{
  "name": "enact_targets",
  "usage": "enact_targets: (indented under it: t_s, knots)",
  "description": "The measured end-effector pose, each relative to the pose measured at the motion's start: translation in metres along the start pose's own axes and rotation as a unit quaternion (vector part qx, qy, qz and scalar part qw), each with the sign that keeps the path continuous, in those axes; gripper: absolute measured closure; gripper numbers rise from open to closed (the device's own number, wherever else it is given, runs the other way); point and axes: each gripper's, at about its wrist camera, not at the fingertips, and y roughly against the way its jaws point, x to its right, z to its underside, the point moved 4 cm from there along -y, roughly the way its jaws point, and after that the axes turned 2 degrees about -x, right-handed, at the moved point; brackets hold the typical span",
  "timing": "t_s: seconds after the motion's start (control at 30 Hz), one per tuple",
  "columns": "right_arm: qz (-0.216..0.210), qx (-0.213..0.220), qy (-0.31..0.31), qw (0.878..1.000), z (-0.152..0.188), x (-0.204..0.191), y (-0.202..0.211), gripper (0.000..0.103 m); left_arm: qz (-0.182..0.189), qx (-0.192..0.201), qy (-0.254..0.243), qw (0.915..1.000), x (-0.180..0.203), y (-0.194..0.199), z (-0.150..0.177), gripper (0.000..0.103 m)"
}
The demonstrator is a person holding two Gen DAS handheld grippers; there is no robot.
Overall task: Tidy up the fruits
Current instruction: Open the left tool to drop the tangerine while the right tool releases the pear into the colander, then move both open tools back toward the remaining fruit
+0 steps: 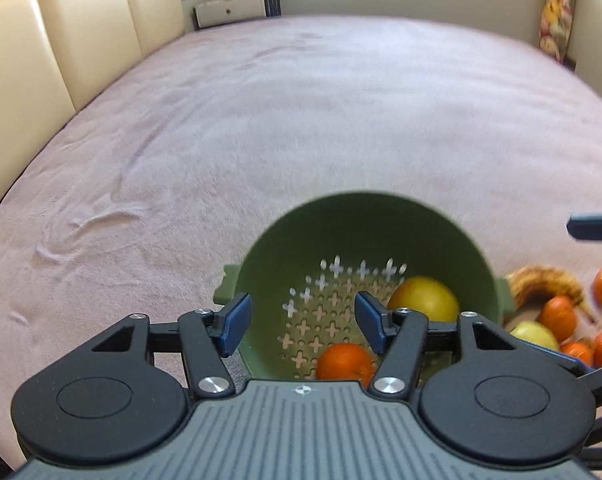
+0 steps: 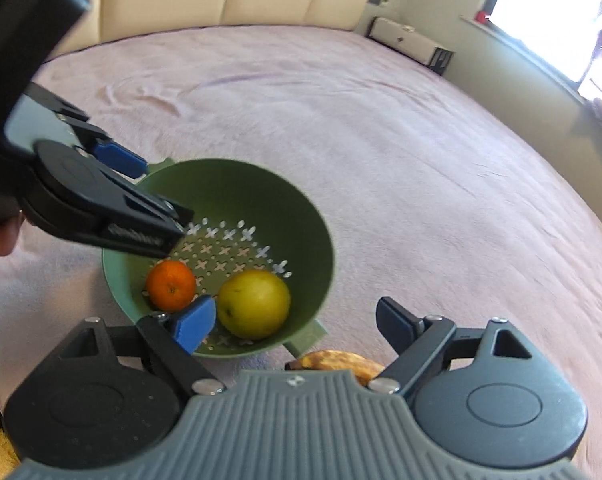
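Observation:
A green colander [image 1: 381, 220] [image 2: 269, 188] sits on the pink bedspread. Inside lie a yellow apple [image 1: 425, 298] [image 2: 255, 304] and a mandarin [image 1: 343, 364] [image 2: 171, 284]. My left gripper [image 1: 301, 322] is open and empty, hovering over the colander's near left rim; it also shows in the right wrist view [image 2: 153, 196]. My right gripper [image 2: 297, 326] is open and empty above the colander's right handle. To the right of the colander lie a brown-spotted banana [image 1: 545, 284] [image 2: 337, 360], several mandarins [image 1: 557, 316] and another yellow apple [image 1: 535, 334].
The bedspread [image 1: 261, 140] stretches far ahead. A cream padded headboard [image 1: 73, 40] stands at the left. A white box [image 1: 233, 8] sits by the far wall. A window [image 2: 561, 20] is at the right.

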Motion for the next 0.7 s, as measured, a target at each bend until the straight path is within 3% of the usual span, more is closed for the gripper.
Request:
enact_targets:
  t_s: [0.37, 0.6, 0.7]
  knots:
    - [0.056, 0.013, -0.113, 0.992, 0.051, 0.024, 0.046, 0.018, 0.062, 0.057, 0.004, 0.9964, 0.03, 0.048, 0.012, 0.033]
    - [0.085, 0.001, -0.21, 0.974, 0.099, 0.045, 0.06, 0.019, 0.152, 0.032, -0.005, 0.9878, 0.069, 0.054, 0.03, 0.033]
    - [0.099, -0.007, -0.239, 0.966, 0.115, 0.052, 0.062, 0.019, 0.165, 0.025, -0.01, 0.9859, 0.082, 0.051, 0.035, 0.033]
